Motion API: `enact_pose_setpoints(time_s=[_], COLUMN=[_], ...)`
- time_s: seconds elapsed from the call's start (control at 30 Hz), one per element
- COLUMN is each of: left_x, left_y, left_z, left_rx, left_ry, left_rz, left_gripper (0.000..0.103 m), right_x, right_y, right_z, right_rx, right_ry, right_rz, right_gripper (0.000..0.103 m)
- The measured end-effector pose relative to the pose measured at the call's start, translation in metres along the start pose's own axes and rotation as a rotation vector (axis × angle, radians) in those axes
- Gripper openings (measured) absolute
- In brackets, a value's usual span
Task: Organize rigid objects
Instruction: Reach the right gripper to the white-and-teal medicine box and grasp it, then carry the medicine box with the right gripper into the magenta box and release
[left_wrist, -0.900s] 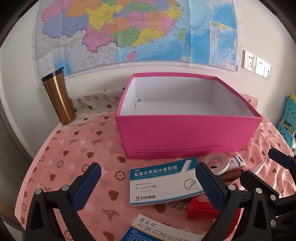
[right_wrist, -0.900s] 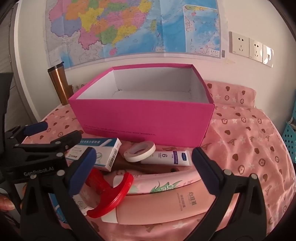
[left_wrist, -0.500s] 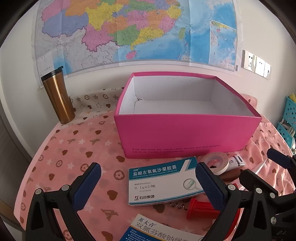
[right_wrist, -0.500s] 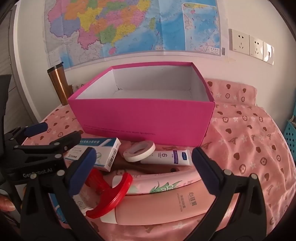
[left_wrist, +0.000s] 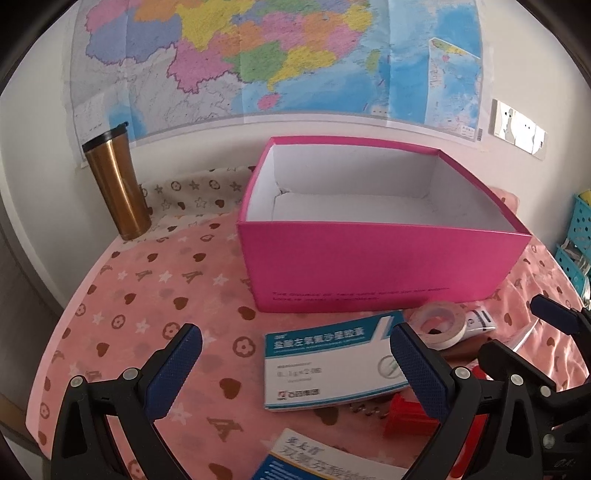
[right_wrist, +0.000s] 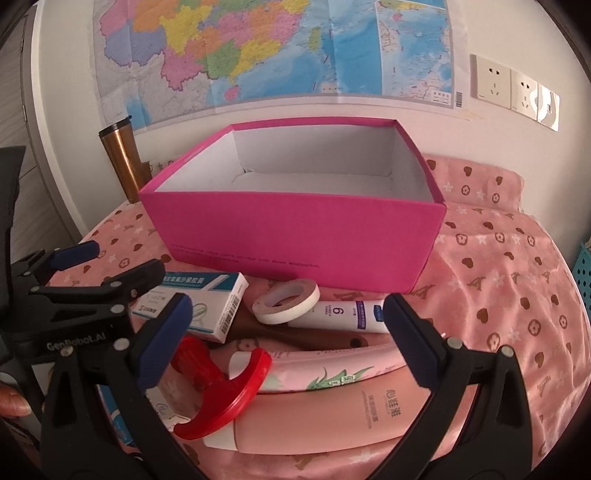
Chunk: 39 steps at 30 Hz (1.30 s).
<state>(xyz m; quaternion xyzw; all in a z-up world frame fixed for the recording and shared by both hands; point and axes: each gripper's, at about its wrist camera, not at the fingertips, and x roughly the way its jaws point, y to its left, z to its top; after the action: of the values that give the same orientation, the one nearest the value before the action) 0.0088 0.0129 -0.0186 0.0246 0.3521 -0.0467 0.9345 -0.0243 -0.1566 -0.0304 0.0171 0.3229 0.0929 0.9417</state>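
A pink open box (left_wrist: 384, 266) with a bare white inside stands at the back of the pink cloth. In front of it lie a white-and-blue medicine box (left_wrist: 328, 362), a tape roll (left_wrist: 437, 328), a white tube (left_wrist: 478, 321) and a red corkscrew (left_wrist: 406, 417). My left gripper (left_wrist: 295, 343) hangs open above the medicine box, touching nothing. My right gripper (right_wrist: 288, 310) is open over the tape roll (right_wrist: 286, 301), the white tube (right_wrist: 340, 314), the red corkscrew (right_wrist: 221, 384) and a large pink tube (right_wrist: 332, 406). The medicine box (right_wrist: 207, 306) lies to its left.
A gold tumbler (left_wrist: 118, 184) stands at the back left near the wall. A second blue-and-white carton (left_wrist: 332, 461) lies at the near edge. A blue basket (left_wrist: 580, 240) sits off the table's right side. A brown handle (right_wrist: 295, 338) lies under the tape roll.
Both grippers stay open and nearly still. The views drift only slightly, and no object has moved.
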Motion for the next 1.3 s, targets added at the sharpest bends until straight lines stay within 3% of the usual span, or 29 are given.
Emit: enact_pose_setpoints(time_s=[0.2, 0.27, 0.5, 0.73, 0.87, 1.03, 1.3], left_x=[0.009, 0.012, 0.032, 0.048, 0.057, 0.060, 0.051], left_y=[0.024, 0.030, 0.041, 0.042, 0.040, 0.038, 0.025], left_z=[-0.002, -0.004, -0.013, -0.015, -0.016, -0.019, -0.011], left_rx=[0.011, 0.014, 0.010, 0.007, 0.031, 0.012, 0.018], left_ry=[0.050, 0.073, 0.185, 0.269, 0.310, 0.356, 0.328], left_rz=[-0.048, -0.077, -0.201, -0.358, -0.384, -0.475, -0.447], left_gripper=[0.103, 0.102, 0.086, 0.072, 0.072, 0.072, 0.072], right_x=[0.016, 0.022, 0.057, 0.077, 0.081, 0.086, 0.085], right_y=[0.011, 0.018, 0.036, 0.039, 0.041, 0.036, 0.037], right_z=[0.007, 0.008, 0.008, 0.006, 0.003, 0.003, 0.006], right_rx=[-0.049, -0.036, -0.088, -0.080, -0.075, -0.046, -0.053], right_ry=[0.059, 0.065, 0.202, 0.263, 0.282, 0.289, 0.275], right_rz=[0.073, 0.135, 0.199, 0.232, 0.253, 0.275, 0.253], right_gripper=[0.087, 0.079, 0.060, 0.048, 0.046, 0.045, 0.046])
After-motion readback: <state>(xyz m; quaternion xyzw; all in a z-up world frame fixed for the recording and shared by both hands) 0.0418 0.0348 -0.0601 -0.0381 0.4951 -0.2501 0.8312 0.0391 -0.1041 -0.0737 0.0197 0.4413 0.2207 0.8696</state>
